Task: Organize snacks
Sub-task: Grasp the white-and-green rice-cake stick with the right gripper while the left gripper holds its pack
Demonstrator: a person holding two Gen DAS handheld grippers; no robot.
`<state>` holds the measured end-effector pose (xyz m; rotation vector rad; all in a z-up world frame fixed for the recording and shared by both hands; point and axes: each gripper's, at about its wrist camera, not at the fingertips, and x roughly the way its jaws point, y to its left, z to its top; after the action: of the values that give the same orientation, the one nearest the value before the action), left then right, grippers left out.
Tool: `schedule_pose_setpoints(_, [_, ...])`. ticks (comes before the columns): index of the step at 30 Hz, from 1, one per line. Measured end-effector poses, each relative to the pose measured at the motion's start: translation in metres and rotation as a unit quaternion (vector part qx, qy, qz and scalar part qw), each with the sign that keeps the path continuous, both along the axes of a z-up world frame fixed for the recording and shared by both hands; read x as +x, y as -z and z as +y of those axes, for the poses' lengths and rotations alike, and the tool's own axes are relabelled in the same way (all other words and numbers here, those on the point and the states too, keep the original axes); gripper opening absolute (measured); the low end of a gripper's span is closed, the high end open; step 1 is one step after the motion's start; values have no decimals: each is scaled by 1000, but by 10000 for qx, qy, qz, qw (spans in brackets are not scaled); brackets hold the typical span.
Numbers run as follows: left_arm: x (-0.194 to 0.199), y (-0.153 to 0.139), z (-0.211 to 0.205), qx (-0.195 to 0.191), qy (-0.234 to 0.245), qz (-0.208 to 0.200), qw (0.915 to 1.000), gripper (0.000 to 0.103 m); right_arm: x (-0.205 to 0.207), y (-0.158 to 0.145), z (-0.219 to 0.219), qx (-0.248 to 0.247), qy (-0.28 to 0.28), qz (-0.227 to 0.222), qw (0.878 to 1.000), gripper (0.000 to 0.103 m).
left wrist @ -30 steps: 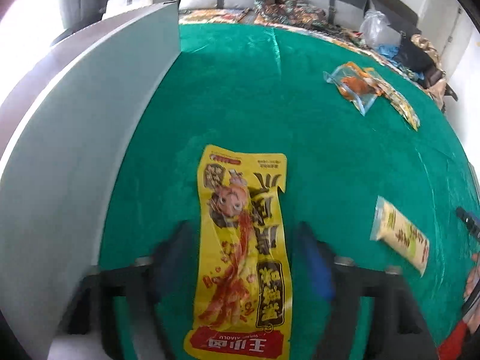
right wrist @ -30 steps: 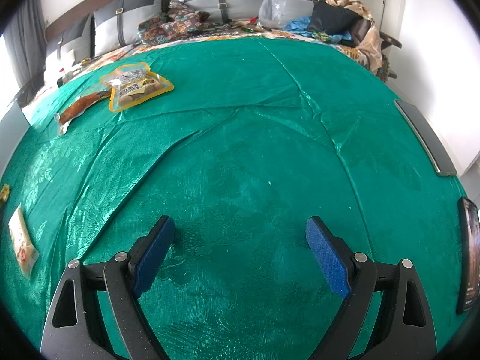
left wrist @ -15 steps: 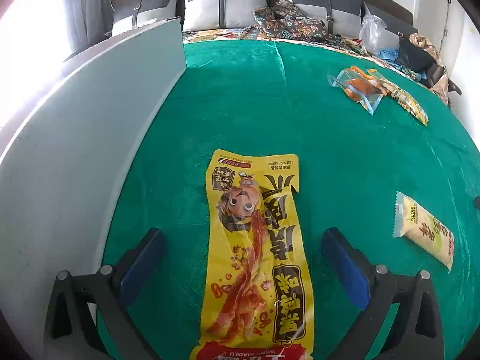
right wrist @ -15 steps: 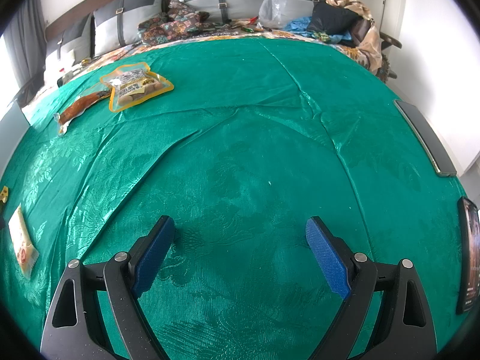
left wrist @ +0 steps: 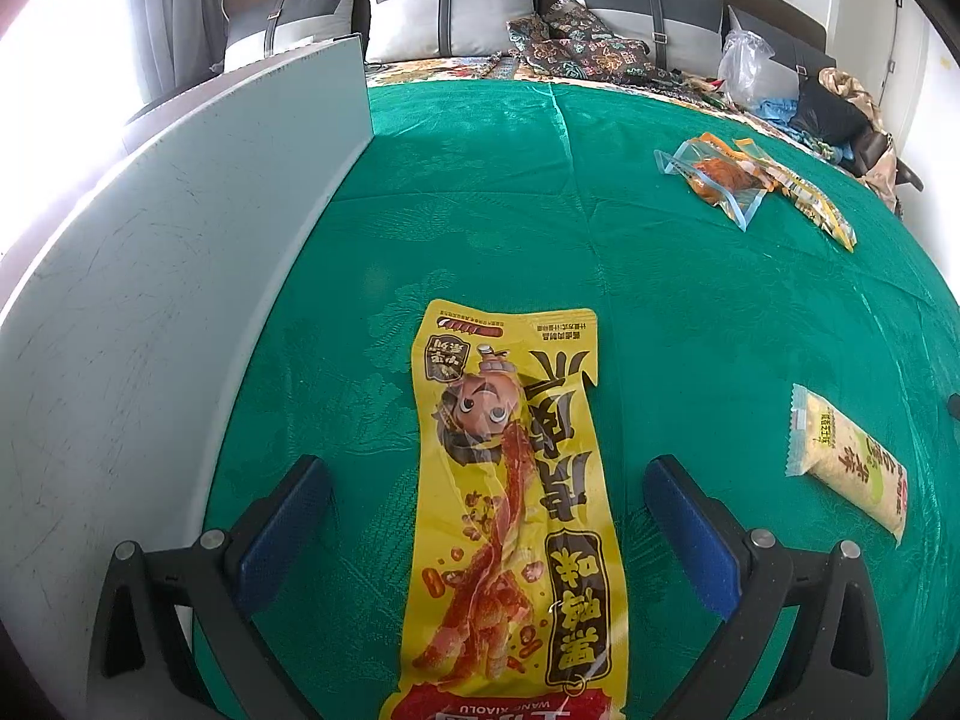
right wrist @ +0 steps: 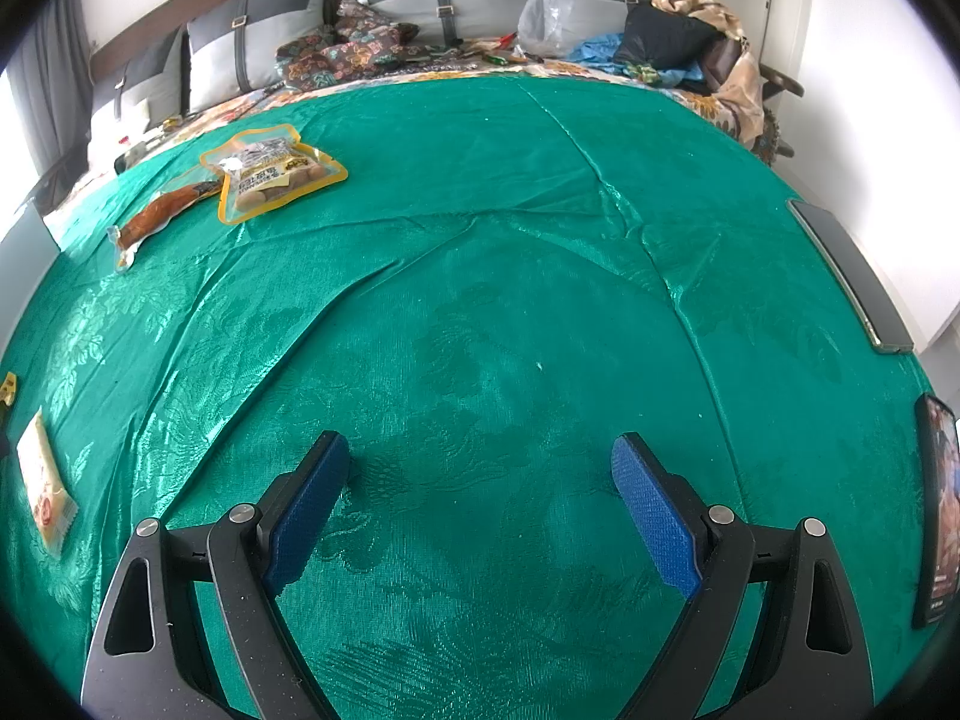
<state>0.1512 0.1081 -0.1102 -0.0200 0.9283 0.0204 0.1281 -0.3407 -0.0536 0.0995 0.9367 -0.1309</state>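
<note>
A long yellow snack packet lies flat on the green cloth, lengthwise between the wide-apart jaws of my left gripper, which is open and clear of it on both sides. A pale cream snack bar lies to its right; the same bar shows at the left edge of the right wrist view. Far off lie a clear pouch of orange snacks and a yellow-edged pouch beside a sausage stick. My right gripper stands open over bare cloth.
A tall grey board stands upright along the left side of the cloth. A phone and a dark flat bar lie at the right edge. Pillows, a plastic bag and clothes crowd the back.
The left jaws spread wide and let go of the yellow packet, which now lies flat between them. The left view tilted up slightly. The right gripper has not moved.
</note>
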Motion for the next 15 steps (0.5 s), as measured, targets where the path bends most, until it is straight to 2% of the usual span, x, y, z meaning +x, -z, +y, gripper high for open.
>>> schedule_pose_setpoints(15, [-1,0,0,0,0,2,10000,103,0,0,0,2,4,-2,10000,92])
